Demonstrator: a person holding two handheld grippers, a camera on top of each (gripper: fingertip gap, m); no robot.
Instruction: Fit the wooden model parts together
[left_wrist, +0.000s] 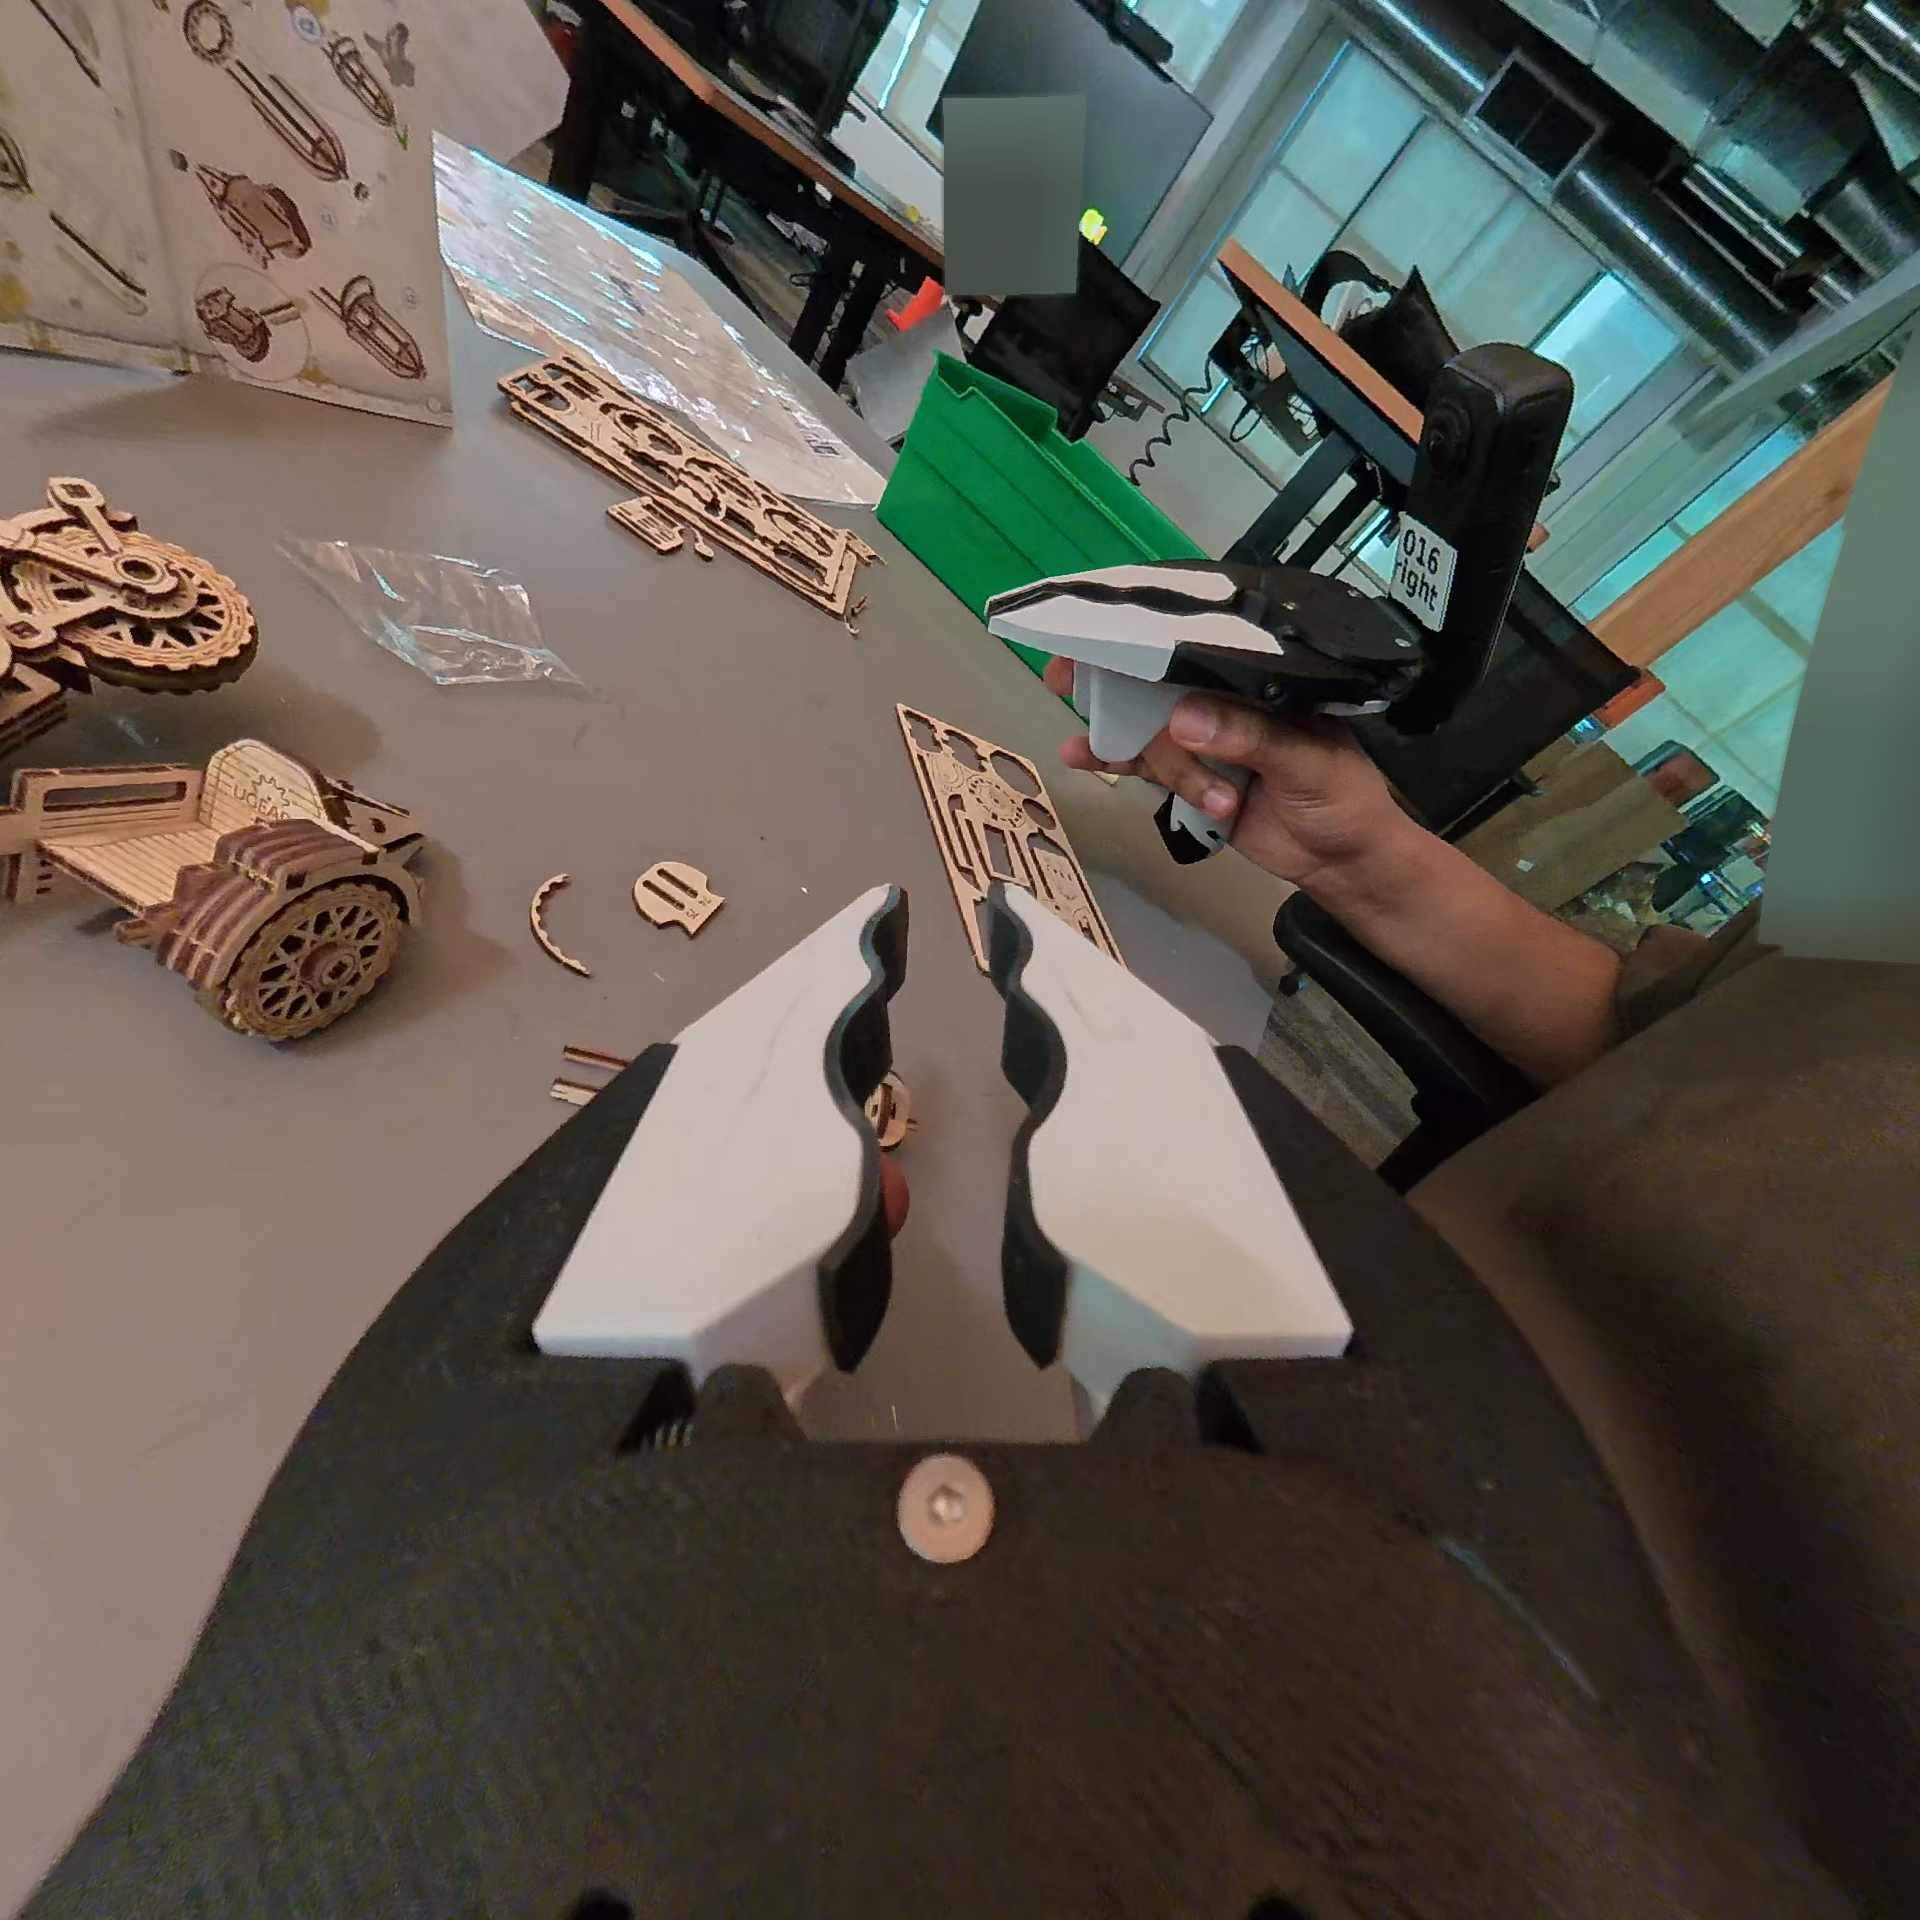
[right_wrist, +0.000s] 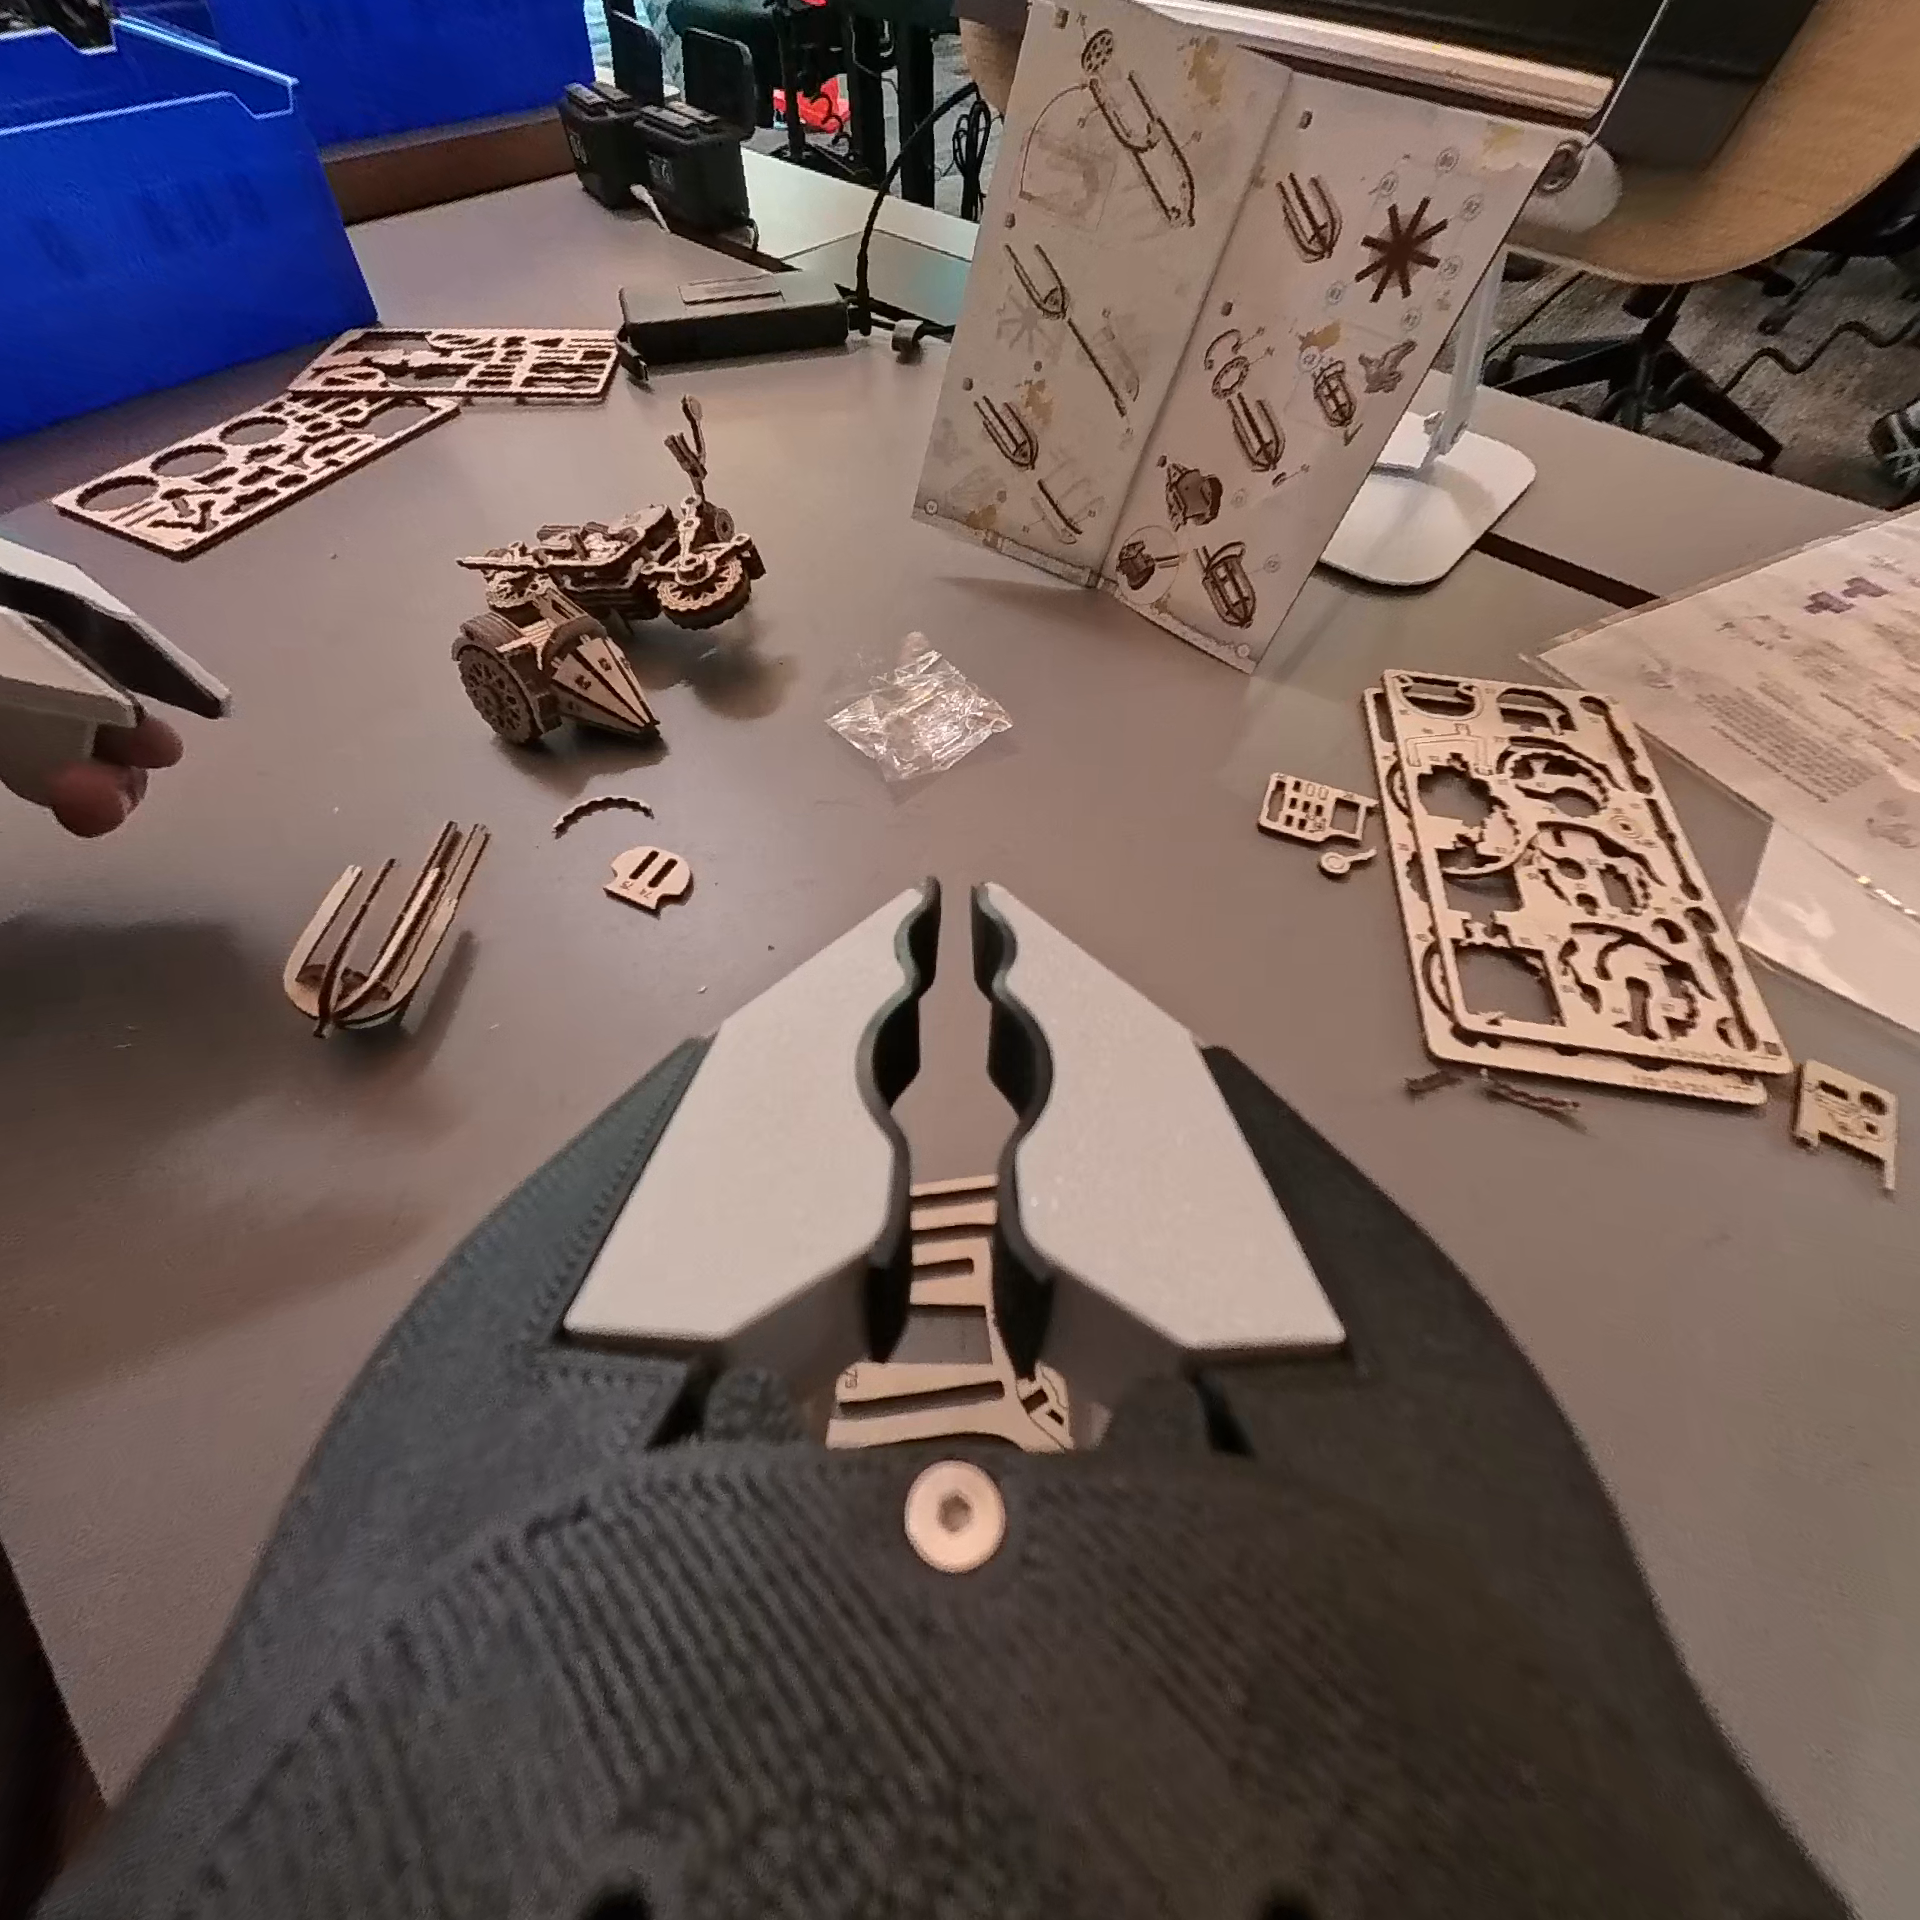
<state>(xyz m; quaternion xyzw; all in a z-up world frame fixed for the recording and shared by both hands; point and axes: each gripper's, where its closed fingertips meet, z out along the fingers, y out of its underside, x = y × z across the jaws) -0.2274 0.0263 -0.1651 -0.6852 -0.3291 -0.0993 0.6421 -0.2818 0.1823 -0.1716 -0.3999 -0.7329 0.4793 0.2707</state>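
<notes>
A wooden motorcycle model (right_wrist: 623, 561) with its sidecar (right_wrist: 551, 675) stands on the grey table (right_wrist: 1039, 790); it also shows in the left wrist view (left_wrist: 135, 592). A ribbed, curved wooden sub-assembly (right_wrist: 374, 956) lies near the left gripper (right_wrist: 171, 707). A round slotted piece (left_wrist: 675, 896) and a toothed arc (left_wrist: 551, 925) lie just ahead of my left gripper (left_wrist: 945, 914), which is open and empty. My right gripper (right_wrist: 954, 894) is shut and hovers over a wooden parts sheet (left_wrist: 997, 852). That sheet shows through the gap between its fingers.
An instruction booklet (right_wrist: 1195, 364) stands at the back. Punched parts sheets (right_wrist: 1558, 883) (right_wrist: 260, 447), a clear plastic bag (right_wrist: 914, 717) and small loose offcuts (left_wrist: 592, 1070) lie about. A green bin (left_wrist: 997, 488) sits past the table edge and a blue bin (right_wrist: 156, 208) at the far left. About 15 centimetres separates my left fingertips from my right. To the toothed arc (left_wrist: 551, 925): left tips about 11 centimetres, right tips about 20 centimetres. My right wrist view (right_wrist: 603, 812) looks at it from another angle. It is some 11 centimetres from my left tips to the round slotted piece (left_wrist: 675, 896). Seen from the right wrist view (right_wrist: 648, 875) as well. Measured from the fingertips, the wooden motorcycle model (right_wrist: 623, 561) is 15 centimetres or so from the left gripper and 25 centimetres from the right.
</notes>
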